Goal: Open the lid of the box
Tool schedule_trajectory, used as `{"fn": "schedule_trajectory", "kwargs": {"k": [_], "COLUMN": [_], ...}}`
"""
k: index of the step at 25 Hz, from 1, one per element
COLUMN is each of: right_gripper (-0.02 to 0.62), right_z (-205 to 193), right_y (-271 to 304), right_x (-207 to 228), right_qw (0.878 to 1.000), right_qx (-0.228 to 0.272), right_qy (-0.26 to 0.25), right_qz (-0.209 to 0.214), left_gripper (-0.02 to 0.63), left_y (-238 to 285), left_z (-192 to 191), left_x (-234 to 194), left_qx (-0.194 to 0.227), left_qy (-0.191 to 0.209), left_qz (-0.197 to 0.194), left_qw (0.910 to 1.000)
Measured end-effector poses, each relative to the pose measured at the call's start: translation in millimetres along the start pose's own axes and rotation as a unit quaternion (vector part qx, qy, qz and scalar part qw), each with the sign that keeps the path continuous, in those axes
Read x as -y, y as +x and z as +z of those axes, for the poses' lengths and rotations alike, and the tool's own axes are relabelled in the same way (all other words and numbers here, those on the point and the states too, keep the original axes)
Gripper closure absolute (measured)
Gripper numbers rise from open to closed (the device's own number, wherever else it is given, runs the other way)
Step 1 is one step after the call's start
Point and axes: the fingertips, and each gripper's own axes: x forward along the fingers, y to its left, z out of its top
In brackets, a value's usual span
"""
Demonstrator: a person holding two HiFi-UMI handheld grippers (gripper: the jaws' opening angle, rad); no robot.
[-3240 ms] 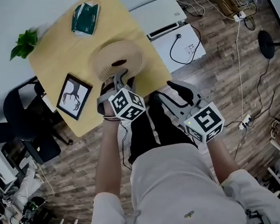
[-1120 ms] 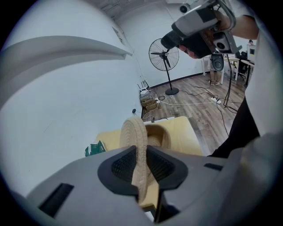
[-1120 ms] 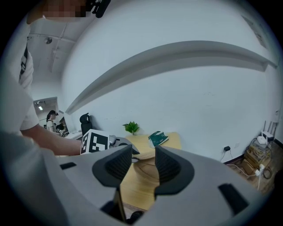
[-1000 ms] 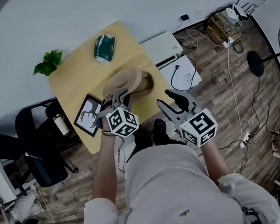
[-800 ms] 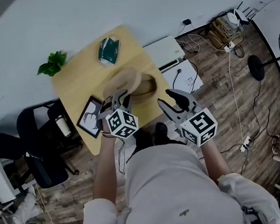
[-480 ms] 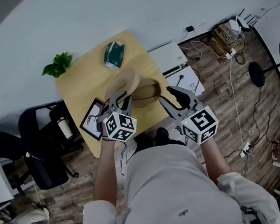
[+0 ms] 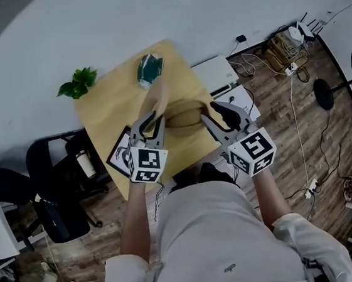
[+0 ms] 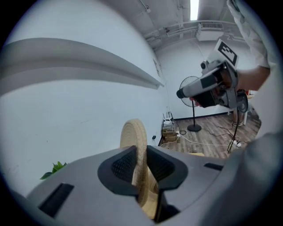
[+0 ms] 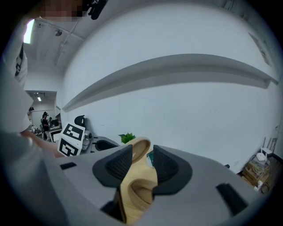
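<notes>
A round woven box [image 7: 184, 114] stands on the yellow table [image 7: 106, 107], its mouth uncovered. Its flat woven lid [image 7: 158, 100] stands on edge above the box's left side. My left gripper [image 7: 150, 121] is shut on the lid's rim; in the left gripper view the lid [image 8: 135, 134] rises straight up between the pads [image 8: 121, 165]. My right gripper [image 7: 223, 113] is at the box's right rim, jaws apart. In the right gripper view the box's wall [image 9: 135, 194] lies low in the gap of the gripper [image 9: 140, 165], and the raised lid [image 9: 140, 148] shows beyond.
A green packet [image 7: 150, 69] lies at the table's far edge, a potted plant [image 7: 78, 85] at its far left corner, a framed picture [image 7: 119, 155] at the near left. A black chair [image 7: 57, 182] stands left of the table, white units [image 7: 219, 75] to the right.
The left gripper has lifted and rolled the lid from a slant over the box to standing on edge. The right gripper has moved in to the box's right rim.
</notes>
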Motion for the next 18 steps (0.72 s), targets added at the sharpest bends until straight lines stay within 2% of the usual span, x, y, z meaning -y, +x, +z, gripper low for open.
{"fn": "schedule_trajectory", "kwargs": {"k": [4, 7, 10, 18], "right_gripper": [0.453, 0.454, 0.46, 0.484], "right_z": [5, 8, 12, 7], "right_y": [7, 12, 16, 25], "right_x": [-7, -14, -21, -40], "right_qw": [1.0, 1.0, 1.0, 1.0], "right_qx": [0.008, 0.011, 0.014, 0.015], "right_qy": [-0.002, -0.003, -0.001, 0.006], "right_qz": [-0.006, -0.006, -0.008, -0.005], "left_gripper": [0.534, 0.534, 0.534, 0.534], "left_y": [-16, -30, -45, -75], "left_z": [14, 25, 34, 35], "left_x": [-11, -19, -28, -41], "left_qx": [0.04, 0.072, 0.104, 0.142], "left_qy": [-0.047, -0.087, -0.109, -0.168], "left_qz": [-0.004, -0.006, -0.002, 0.002], "left_qw": [0.9981, 0.9936, 0.9885, 0.9756]}}
